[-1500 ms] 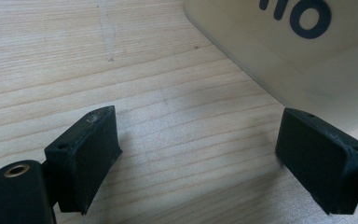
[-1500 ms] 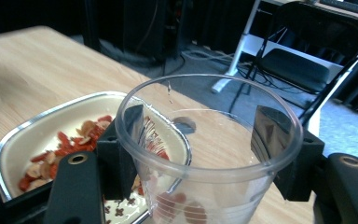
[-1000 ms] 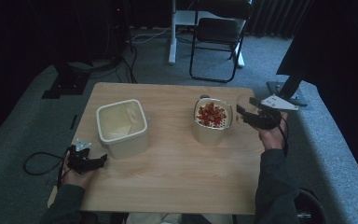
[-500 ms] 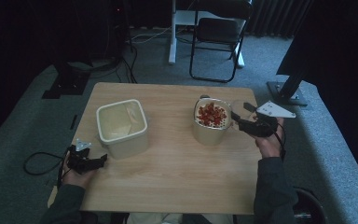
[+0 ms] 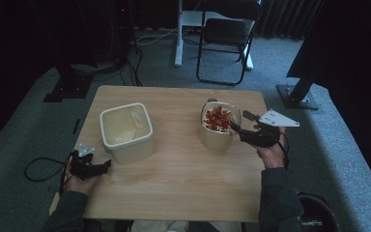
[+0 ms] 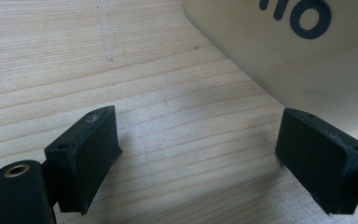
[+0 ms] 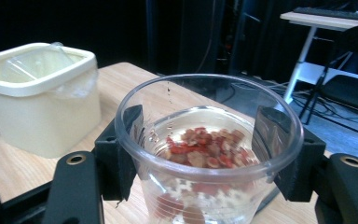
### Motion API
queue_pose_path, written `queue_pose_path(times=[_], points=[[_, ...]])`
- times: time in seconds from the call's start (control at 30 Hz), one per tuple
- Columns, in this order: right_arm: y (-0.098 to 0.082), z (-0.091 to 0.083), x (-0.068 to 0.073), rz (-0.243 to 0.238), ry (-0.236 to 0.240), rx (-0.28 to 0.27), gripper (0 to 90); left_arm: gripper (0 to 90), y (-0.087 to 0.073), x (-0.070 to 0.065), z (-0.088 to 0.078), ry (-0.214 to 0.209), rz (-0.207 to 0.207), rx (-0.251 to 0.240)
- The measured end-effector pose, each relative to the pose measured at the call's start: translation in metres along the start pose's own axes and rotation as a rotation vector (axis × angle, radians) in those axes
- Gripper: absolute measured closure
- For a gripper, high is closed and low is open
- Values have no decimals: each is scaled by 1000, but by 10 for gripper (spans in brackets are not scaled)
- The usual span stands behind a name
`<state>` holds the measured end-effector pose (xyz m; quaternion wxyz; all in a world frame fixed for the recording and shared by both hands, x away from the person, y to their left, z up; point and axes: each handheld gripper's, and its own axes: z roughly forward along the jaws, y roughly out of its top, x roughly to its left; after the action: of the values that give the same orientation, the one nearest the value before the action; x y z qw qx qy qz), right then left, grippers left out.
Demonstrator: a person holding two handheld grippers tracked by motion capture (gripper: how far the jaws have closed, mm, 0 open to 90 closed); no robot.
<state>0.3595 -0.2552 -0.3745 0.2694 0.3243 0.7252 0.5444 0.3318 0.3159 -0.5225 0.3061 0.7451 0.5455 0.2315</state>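
Wooden table (image 5: 174, 179): right gripper (image 7: 200, 144) clasps the cup (image 7: 208, 154); a jolt could spill it. Left gripper (image 6: 200, 154), seven o'clock, gapes empty.

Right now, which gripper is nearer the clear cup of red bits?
Right. The right gripper has its jaws on either side of the clear cup; the left gripper rests across the table beside the cream tub.

Your left gripper (image 5: 107, 164) rests low at the table's 8 o'clock corner, jaws wide apart and level. Your right gripper (image 5: 235, 126), at 3 o'clock, points toward 9 o'clock, its jaws spread wide, hand (image 5: 272, 153) underneath.
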Motion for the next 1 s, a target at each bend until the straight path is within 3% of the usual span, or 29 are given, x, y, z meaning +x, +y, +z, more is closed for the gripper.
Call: queue_pose_path(times=[0.5, 1.0], points=[[0, 15, 16, 15, 77, -10, 338, 135, 0, 0, 0, 0, 1, 1], [4, 37, 40, 5, 154, -17, 337, 136, 0, 0, 0, 0, 1, 2]])
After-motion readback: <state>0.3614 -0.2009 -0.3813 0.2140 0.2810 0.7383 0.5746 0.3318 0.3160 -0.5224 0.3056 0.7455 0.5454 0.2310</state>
